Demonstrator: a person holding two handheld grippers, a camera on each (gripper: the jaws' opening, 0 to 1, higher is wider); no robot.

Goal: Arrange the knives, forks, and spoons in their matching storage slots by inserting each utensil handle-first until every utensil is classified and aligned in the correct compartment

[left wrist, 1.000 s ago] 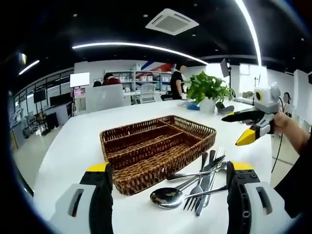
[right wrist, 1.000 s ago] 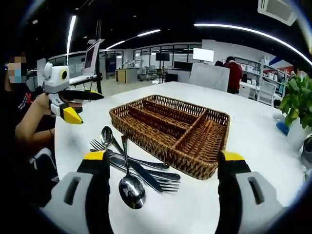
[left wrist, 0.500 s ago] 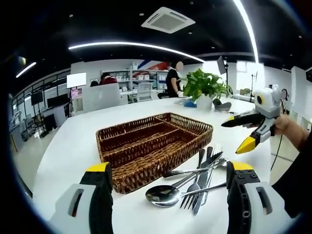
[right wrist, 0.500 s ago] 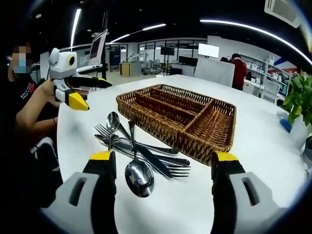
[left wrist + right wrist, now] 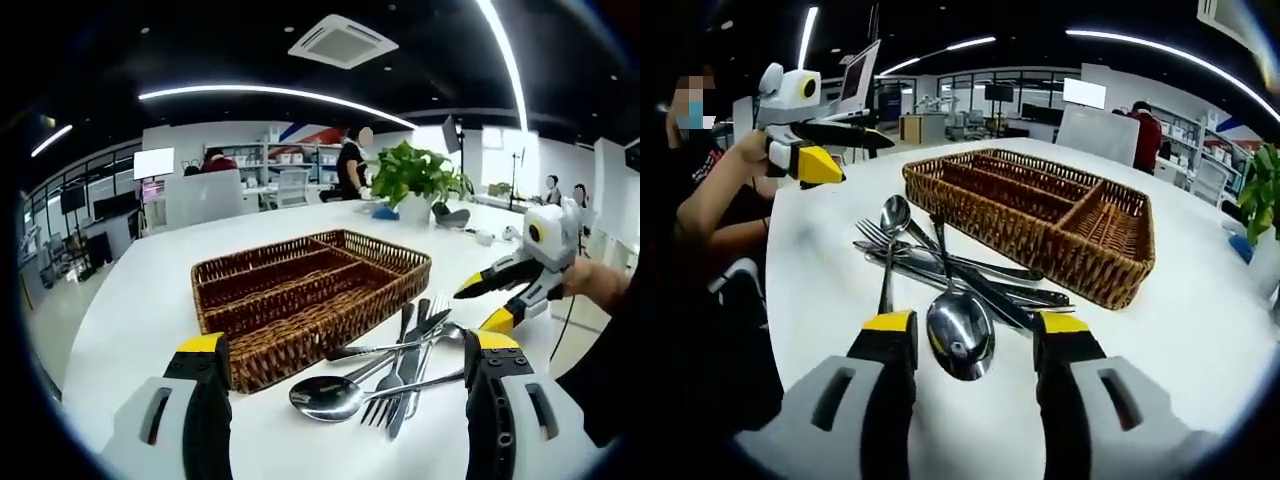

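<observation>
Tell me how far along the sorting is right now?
Nothing is sorted: the wicker tray has bare compartments. All the utensils lie piled on the white table beside it. The right gripper, jaws open, is lined up on the nearest spoon; the left gripper hangs open and unloaded. Every piece remains.

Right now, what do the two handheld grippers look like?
Both match: pale grey bodies with dark slots, black fingers capped in yellow. The left gripper and right gripper show this in their own views. Seen from across, the left gripper carries a white box with a yellow-ringed lens; a thin cable hangs under the right one. The person wears dark clothing.
</observation>
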